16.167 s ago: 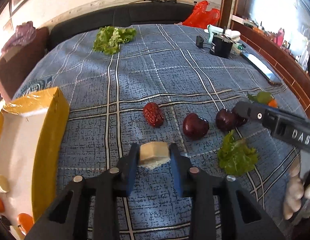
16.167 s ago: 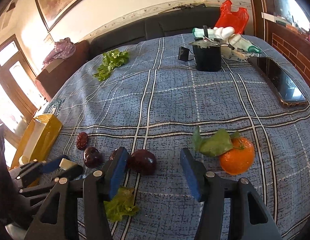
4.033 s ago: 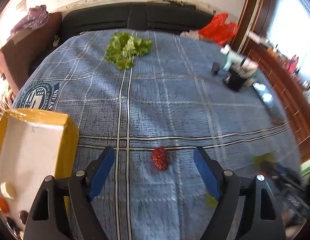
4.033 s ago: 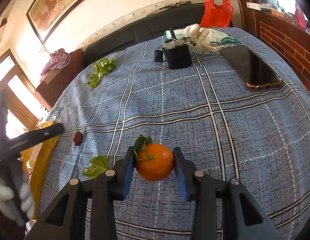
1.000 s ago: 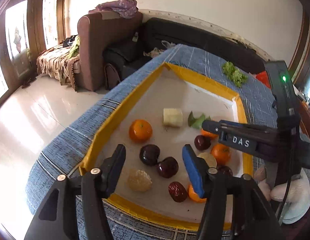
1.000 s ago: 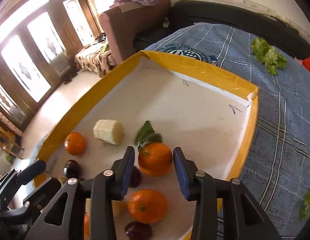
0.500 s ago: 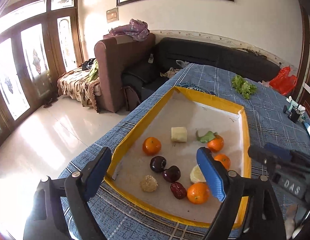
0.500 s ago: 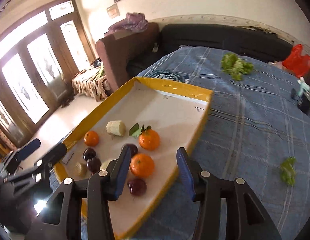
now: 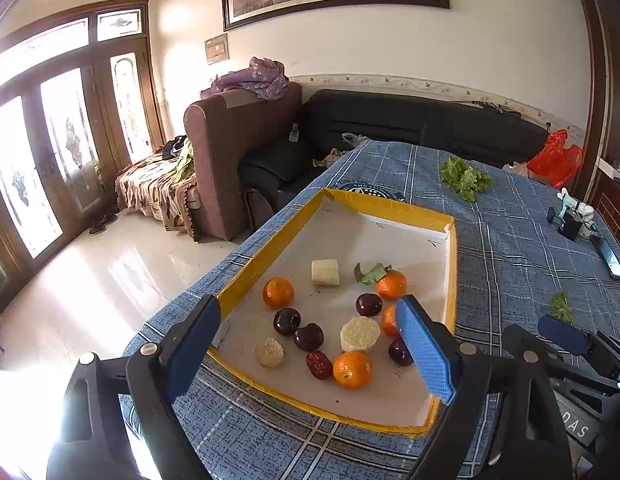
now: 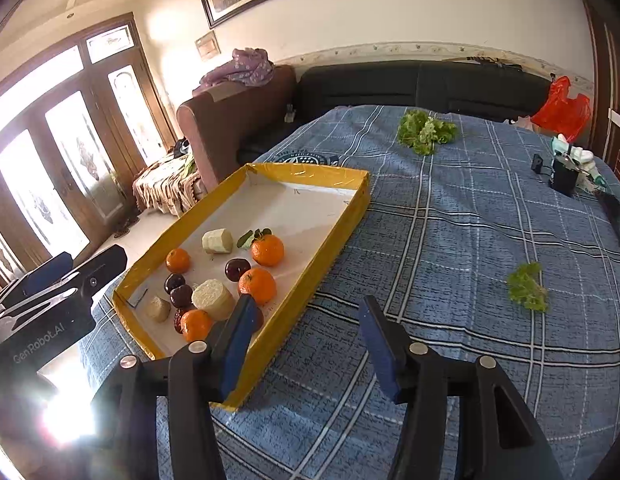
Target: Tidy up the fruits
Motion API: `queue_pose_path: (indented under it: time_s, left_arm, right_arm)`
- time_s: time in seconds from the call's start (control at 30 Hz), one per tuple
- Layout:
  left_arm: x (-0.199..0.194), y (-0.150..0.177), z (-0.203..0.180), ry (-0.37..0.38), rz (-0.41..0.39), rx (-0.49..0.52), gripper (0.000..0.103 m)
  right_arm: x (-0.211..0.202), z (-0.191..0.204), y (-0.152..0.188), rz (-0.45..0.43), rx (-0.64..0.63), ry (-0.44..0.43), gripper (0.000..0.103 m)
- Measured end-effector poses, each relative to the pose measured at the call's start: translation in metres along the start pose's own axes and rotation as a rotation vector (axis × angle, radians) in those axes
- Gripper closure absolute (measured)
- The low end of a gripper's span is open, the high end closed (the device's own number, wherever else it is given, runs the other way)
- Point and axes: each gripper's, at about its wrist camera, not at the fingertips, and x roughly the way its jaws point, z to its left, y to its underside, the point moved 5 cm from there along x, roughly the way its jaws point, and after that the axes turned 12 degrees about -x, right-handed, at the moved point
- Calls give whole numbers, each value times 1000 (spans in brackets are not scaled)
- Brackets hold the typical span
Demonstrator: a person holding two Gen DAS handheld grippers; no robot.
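1. The left gripper (image 9: pixel 310 348) stands wide, its matte black fingers faced with flat blue pads (image 9: pixel 423 350), and holds nothing; it hangs above the near end of the tray.
2. The right gripper (image 10: pixel 306 344) has its jaws parting, nothing between them; it is above the cloth just outside the tray's near right corner.
3. The tray (image 9: pixel 453 264) is a shallow rectangular box with glossy yellow taped walls and a flat white floor, lying on the table's left side.
4. All the fruit sits in the tray's near half: a smooth orange mandarin (image 9: pixel 353 369) nearest, a wrinkled red date (image 9: pixel 319 364) touching its left, and a rough pale lump (image 9: pixel 270 353) further left.
5. Behind them lie a pale, cut-faced round piece (image 9: pixel 359 333), glossy dark plums (image 9: pixel 298 328) and another plum (image 9: pixel 400 351) by the right wall.
6. Further into the tray are a mandarin (image 9: pixel 278 292) near the left wall, a pale blocky chunk (image 9: pixel 325 272) and a leafed mandarin (image 9: pixel 391 284).
7. The tablecloth (image 10: pixel 449 240) is blue woven fabric with a white-lined check; a small frilly lettuce scrap (image 10: pixel 527 287) lies to the tray's right.
8. Beyond the tray's far end lies a bigger ruffled lettuce bunch (image 10: pixel 425 130); then a black sofa (image 9: pixel 409 124).
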Motion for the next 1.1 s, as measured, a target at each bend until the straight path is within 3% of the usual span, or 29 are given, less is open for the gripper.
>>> queue_pose_path:
  time_s: [0.63,0.77,0.93,1.0,1.1]
  left_arm:
    - [-8,4,-8,35,18,0,13]
    - [-6,8,-10,85,38,0,13]
    - [0,12,-14,125,52,8,13]
    - [4,13,-14,145,63,2,13]
    - [5,14,-18,164,65,13,13]
  right_arm:
    - [-5,-20,26,25,20,33,39]
    - [-11,-58,41,60,41,105,40]
    - [-26,-145,50,114,130,253,40]
    - [-29,-171,47,122,158,299,45]
    - [-23,-196,42,133,202,297,49]
